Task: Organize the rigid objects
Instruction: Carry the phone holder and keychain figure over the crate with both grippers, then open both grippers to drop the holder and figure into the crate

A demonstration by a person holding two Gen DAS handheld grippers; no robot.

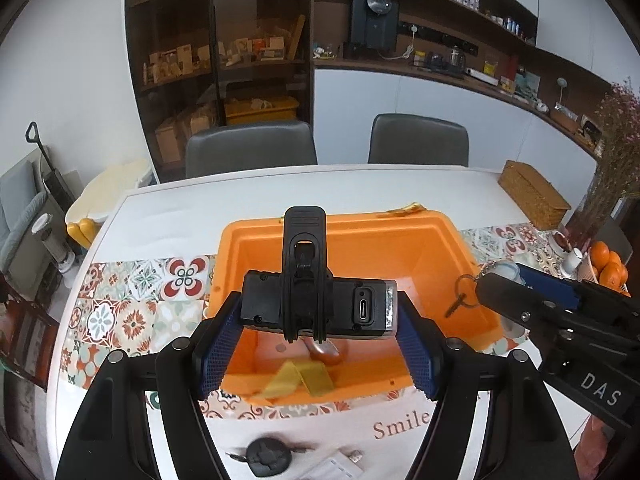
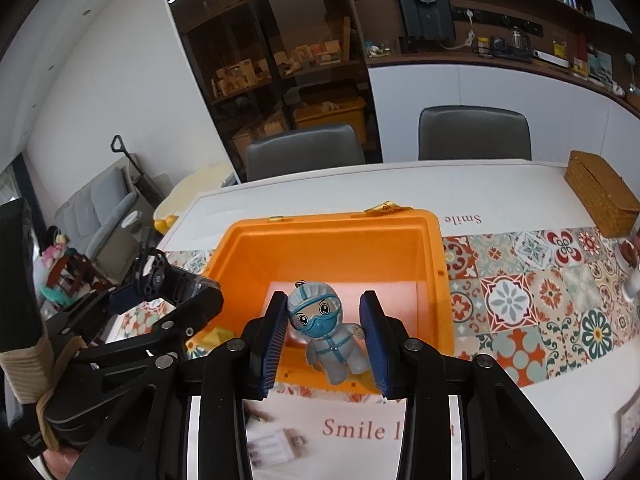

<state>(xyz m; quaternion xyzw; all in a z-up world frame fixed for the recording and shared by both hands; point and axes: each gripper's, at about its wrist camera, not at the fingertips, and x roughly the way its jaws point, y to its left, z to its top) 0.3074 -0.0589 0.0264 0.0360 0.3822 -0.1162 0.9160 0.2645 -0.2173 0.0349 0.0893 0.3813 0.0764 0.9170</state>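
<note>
My left gripper (image 1: 319,320) is shut on a black clip-on light (image 1: 316,304) with a USB port, held above the open orange box (image 1: 452,248). My right gripper (image 2: 327,330) holds a small figurine in a blue and white suit and goggles (image 2: 326,330) over the box's near rim (image 2: 436,276); the pads sit close beside it and contact is unclear. In the left wrist view the right gripper (image 1: 492,292) shows at the right with a key ring (image 1: 464,292) hanging from the figurine. Yellow tape (image 1: 300,378) and a brown object (image 1: 326,352) lie in the box.
The box stands on a white table (image 1: 192,216) with a patterned tile runner (image 2: 540,300). A black round object (image 1: 268,456) and a white card (image 1: 340,468) lie near the front edge. A wicker box (image 2: 604,196), oranges (image 1: 608,264) and two grey chairs (image 1: 252,148) stand around.
</note>
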